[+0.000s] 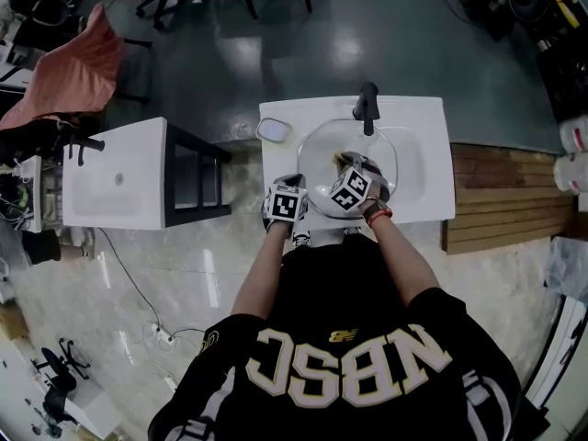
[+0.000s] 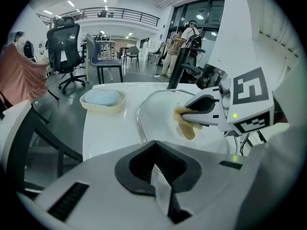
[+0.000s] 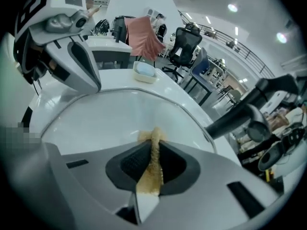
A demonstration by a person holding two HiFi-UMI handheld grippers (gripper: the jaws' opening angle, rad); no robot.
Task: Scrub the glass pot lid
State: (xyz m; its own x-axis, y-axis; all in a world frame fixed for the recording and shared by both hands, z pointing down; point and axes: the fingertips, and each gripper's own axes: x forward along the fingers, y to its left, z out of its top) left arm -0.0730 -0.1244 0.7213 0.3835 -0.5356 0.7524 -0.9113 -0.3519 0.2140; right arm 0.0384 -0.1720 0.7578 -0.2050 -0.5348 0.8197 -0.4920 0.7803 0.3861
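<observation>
The left gripper (image 2: 156, 169) is clamped tight on the edge of the glass lid (image 2: 160, 116). It holds the lid over the white sink (image 1: 424, 122), near the black tap (image 1: 367, 107). The right gripper (image 3: 152, 147) squeezes a yellow-brown sponge (image 3: 151, 169) that touches the top of the lid. The person's black shirt (image 1: 349, 292) has big letters that read NBSC, seen upside down.

I see the pot lid (image 3: 120, 114) as clear, smooth glass with a thin shiny metal rim. The scrub pad (image 3: 151, 164) looks rough and fibrous, yellow-brown. The sink (image 1: 427, 154) is white and glossy, its faucet (image 1: 367, 108) matt black.
</observation>
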